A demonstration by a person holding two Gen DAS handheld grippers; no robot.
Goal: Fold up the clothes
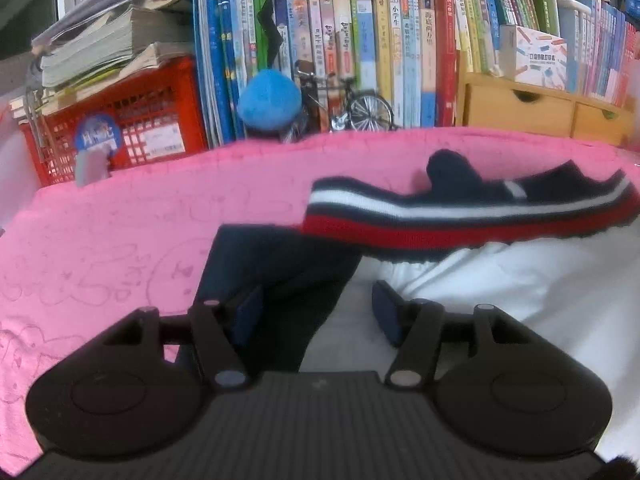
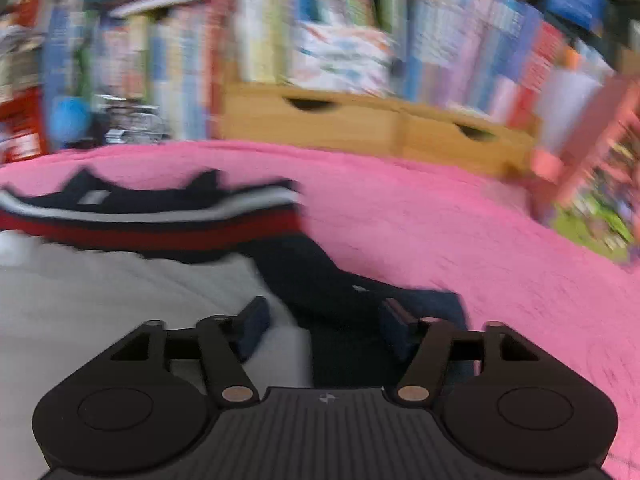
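Hovering both claws over the garment, I am between grips rather than mid-fold. My left gripper (image 1: 316,312) stands released, nothing pinched, its jaws straddling the seam where a dark navy sleeve (image 1: 280,264) meets the white body (image 1: 500,288) of the sweater. My right gripper (image 2: 324,324) is likewise released and empty, poised above the other navy sleeve (image 2: 340,280), which trails off the white panel toward the right side of the pink blanket (image 2: 440,220). The red, white and navy striped band (image 1: 460,216) lies across the far part of the garment, toward the blanket's back edge, where books (image 1: 380,52) and a wooden drawer box (image 2: 360,120) stand behind. The right view is blurred, so fine creases there I cannot make out. I judge the step in hand to be setting up a sleeve fold: each claw needs to descend onto its sleeve, clench on a single layer of navy cloth, and carry it inward over the white body. The risk is catching the white layer or the blanket underneath.
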